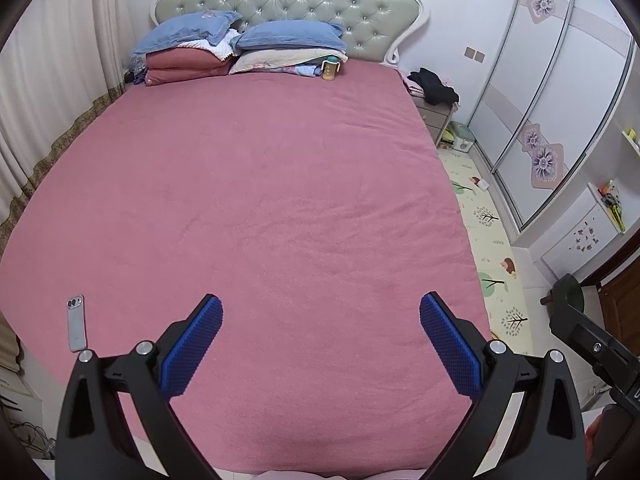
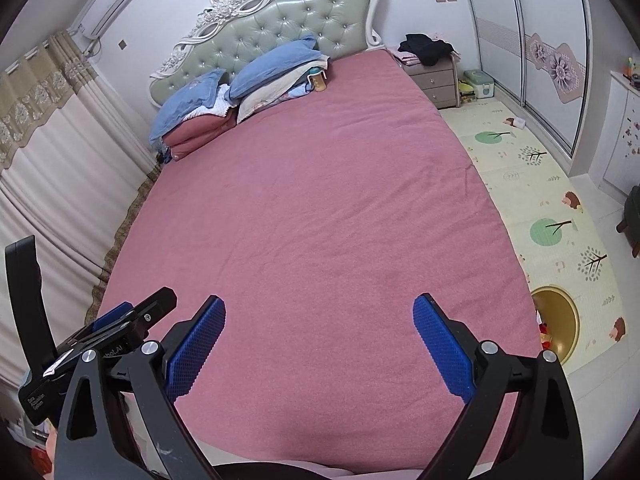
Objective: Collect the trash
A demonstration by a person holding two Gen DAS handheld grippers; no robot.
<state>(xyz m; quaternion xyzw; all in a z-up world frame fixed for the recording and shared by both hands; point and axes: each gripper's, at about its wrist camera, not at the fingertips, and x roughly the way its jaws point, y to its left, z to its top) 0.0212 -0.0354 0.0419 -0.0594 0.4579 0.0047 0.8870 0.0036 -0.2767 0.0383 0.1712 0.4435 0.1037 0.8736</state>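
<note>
My left gripper (image 1: 321,306) is open and empty above the foot of a bed with a pink cover (image 1: 260,200). My right gripper (image 2: 319,308) is open and empty over the same pink cover (image 2: 320,184). A gold bin (image 2: 558,324) stands on the floor mat at the bed's right side, with some coloured scraps beside it. A yellow bottle (image 1: 329,69) leans by the pillows; it also shows in the right wrist view (image 2: 319,80). A small white item (image 1: 483,185) lies on the mat. No loose trash shows on the bed cover.
A phone (image 1: 76,323) lies on the bed's left front. Blue pillows (image 1: 288,36) and folded bedding sit at the headboard. A nightstand (image 2: 434,76) with dark clothes, a play mat (image 2: 532,184), a wardrobe (image 1: 540,92) and curtains (image 2: 48,184) surround the bed. The other gripper (image 2: 104,332) shows at left.
</note>
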